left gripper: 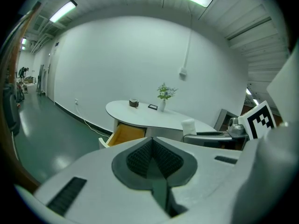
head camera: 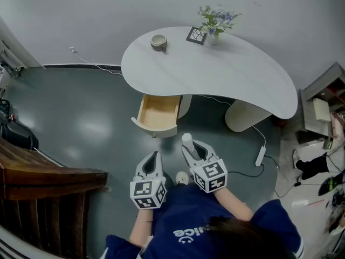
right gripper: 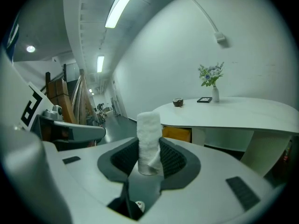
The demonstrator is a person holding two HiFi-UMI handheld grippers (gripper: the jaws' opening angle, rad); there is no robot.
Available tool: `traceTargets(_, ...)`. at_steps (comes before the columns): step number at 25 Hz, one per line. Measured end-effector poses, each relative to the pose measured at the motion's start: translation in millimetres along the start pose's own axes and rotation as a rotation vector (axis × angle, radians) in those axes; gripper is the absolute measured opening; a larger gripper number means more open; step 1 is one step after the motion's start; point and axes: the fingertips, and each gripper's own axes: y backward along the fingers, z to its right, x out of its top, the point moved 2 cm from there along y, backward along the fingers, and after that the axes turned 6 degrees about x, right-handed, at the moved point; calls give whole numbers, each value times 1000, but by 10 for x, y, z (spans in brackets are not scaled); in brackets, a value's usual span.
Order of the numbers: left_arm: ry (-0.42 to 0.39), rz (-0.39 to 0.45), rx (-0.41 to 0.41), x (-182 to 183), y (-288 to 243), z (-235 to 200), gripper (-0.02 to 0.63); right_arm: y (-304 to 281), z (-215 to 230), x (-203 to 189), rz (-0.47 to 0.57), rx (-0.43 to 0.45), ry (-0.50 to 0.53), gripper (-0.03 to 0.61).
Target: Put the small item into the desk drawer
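Cloth rolled into a short white cylinder (right gripper: 149, 139) stands upright between the fingers of the right gripper (right gripper: 149, 154), which are closed on its lower part so that the dark ribbed pads press it from both sides. In the head view the roll (head camera: 187, 140) is held over the grey floor (head camera: 81, 117), just in front of the open drawer (head camera: 154, 128) and slightly to its right.

The drawer is pulled out from under the near edge of the desk (head camera: 215, 74), towards its left end, and its pale wooden bottom is bare.

The left gripper (head camera: 152, 157) hangs beside the right one, a little nearer the person, with its fingers shut together on nothing.

On the desk, along the far edge, stand a small bowl (head camera: 158, 41), a dark square frame (head camera: 196, 35) and, just right of the frame, a vase of flowers (head camera: 214, 24). A white cable (head camera: 260, 155) lies on the floor near the desk's right pedestal.
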Motion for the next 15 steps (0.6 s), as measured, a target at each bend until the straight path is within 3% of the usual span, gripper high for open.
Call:
traceTargets(6,-33,-20,-3,20,-222,-111,3,-123,-17,-3,-36,32,19,140)
traceTargets(15,-44,-50,-61,215,-671,-413,3,-593,161,153,-61,-28,-23,141)
